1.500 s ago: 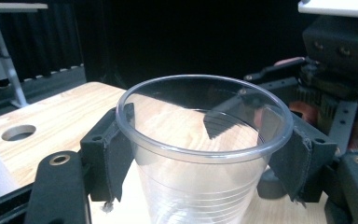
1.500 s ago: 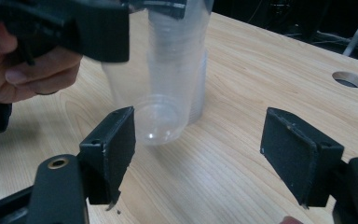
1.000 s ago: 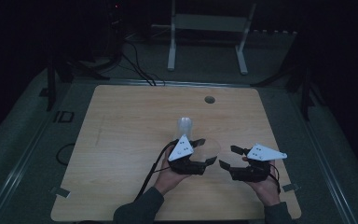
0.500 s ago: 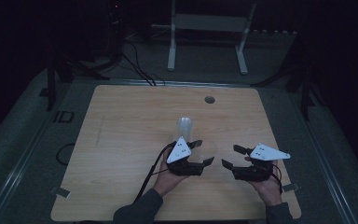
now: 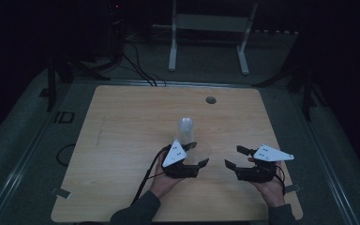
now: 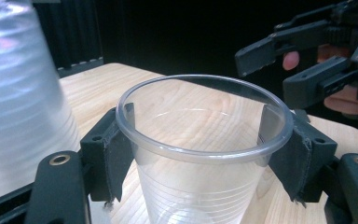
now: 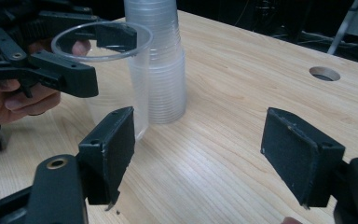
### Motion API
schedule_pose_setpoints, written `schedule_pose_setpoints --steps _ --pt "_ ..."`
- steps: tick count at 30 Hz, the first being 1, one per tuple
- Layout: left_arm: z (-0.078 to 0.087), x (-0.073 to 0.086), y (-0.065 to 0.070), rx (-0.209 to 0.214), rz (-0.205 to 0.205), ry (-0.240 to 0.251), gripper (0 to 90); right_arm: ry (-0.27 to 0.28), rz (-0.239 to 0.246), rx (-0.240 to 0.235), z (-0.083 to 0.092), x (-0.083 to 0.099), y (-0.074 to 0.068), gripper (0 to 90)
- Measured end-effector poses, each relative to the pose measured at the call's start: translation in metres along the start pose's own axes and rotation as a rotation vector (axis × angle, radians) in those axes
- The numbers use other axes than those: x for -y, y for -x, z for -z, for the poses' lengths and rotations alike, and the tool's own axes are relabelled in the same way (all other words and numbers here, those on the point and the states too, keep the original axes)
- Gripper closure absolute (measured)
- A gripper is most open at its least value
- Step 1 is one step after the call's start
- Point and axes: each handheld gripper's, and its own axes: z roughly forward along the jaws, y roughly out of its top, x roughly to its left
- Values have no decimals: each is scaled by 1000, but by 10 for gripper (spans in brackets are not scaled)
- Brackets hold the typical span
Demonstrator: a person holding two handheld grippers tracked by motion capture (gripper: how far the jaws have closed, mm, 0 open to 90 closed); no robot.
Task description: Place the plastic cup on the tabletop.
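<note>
Cup point(image 6: 200, 154), clear and thin-walled, sits pinched just under its rim between the pads of the left gripper point(image 5: 193, 155), upright, just beside the stack point(image 7: 156, 60) of like cups and on its near side. The right gripper point(image 7: 209, 154) hangs spread and empty, well apart from the stack, above bare table point(image 5: 122, 122). Squeezing harder would likely buckle the soft wall; a swing toward the stack could topple it; a looser grip might let the slick cup slip down.
</note>
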Motion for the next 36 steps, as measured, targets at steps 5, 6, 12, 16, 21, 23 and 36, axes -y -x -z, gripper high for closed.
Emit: schedule_pose_setpoints --steps 5,6,12,16,21,23,36 --pt "2 4 -2 -17 7 -2 283 1 -3 5 2 1 1 257" --pt "2 5 -2 -23 6 -3 283 1 -4 6 2 1 1 257" --pt "4 8 -4 -41 14 0 283 5 -11 5 2 2 2 258" --pt "4 9 -4 -45 11 1 282 -1 -12 4 1 4 2 258" --pt "3 11 -3 -45 10 0 283 -4 -15 6 1 5 2 258" --pt "3 12 -3 -46 10 -2 283 -1 -16 6 1 5 3 258" --pt "0 18 -5 -34 6 -8 280 -2 -19 12 2 6 3 258"
